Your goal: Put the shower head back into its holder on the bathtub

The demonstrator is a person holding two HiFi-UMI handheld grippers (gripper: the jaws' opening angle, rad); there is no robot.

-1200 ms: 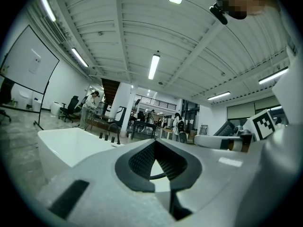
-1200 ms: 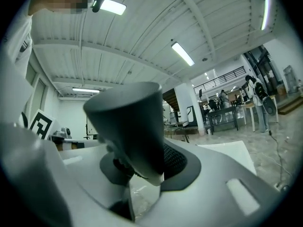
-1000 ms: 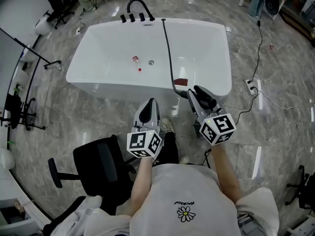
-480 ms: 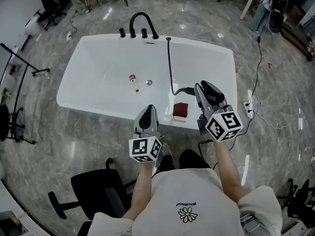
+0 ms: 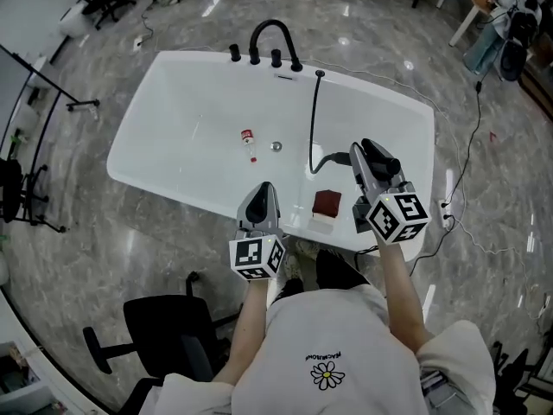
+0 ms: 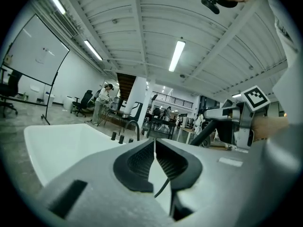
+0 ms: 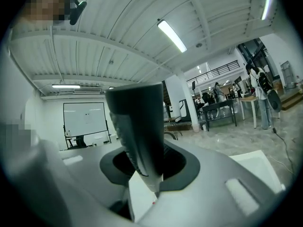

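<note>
A white bathtub [image 5: 173, 102] lies ahead, with a black arched faucet [image 5: 273, 37] on its far rim. In the head view my right gripper [image 5: 361, 156] is shut on the black shower head [image 5: 381, 158], level over the tub's near right rim. The black hose [image 5: 313, 119] runs from it up to a fitting on the far rim beside the faucet. In the right gripper view the shower head [image 7: 138, 126] stands up between the jaws. My left gripper [image 5: 259, 201] hovers at the near rim; its jaws [image 6: 155, 148] are opening by a hairline from shut, with nothing between them.
A dark red block [image 5: 327, 203] sits on the near rim between the grippers. A small bottle [image 5: 248, 140] lies in the tub beside the drain [image 5: 276, 146]. A black office chair [image 5: 164, 327] stands behind me at left. Cables [image 5: 471, 137] cross the floor at right.
The tub has come closer. Both grippers moved forward from over the floor to the tub's near rim. The right one still holds the shower head.
</note>
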